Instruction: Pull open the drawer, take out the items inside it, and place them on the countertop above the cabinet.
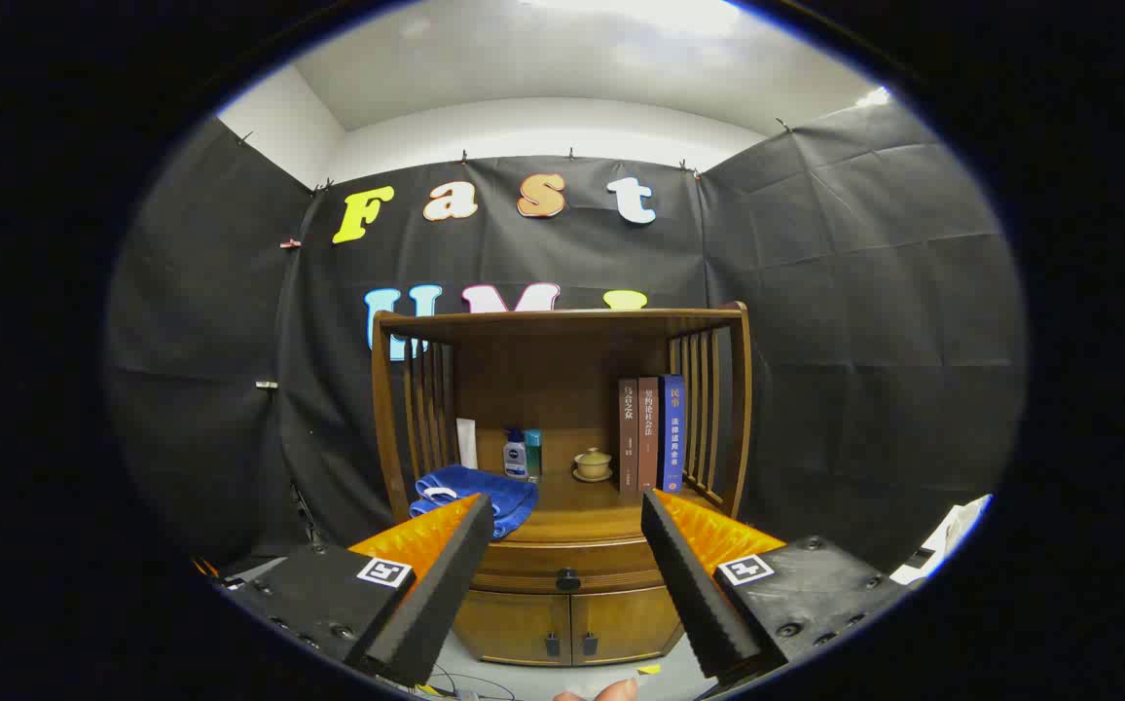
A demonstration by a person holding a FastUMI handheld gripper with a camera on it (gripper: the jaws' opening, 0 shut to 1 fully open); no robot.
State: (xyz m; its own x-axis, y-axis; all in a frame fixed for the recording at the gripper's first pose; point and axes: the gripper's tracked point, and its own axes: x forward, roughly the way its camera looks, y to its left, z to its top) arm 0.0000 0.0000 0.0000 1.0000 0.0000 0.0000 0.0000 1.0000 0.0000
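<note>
Wooden cabinet countertop [582,521] holds a blue towel [473,492] left, bottles [522,454], a lidded cup [593,463], three books [650,433] right.

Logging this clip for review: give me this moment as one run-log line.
phase: approach | gripper: open, empty, short of cabinet | drawer: closed | knob: between and beyond fingers | countertop: towel, books, lidded cup

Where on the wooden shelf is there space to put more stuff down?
Bare wood lies at the front of the countertop, between the blue towel and the books, before the lidded cup. The back left is crowded with bottles. The open gripper hangs before the shut drawer.
</note>
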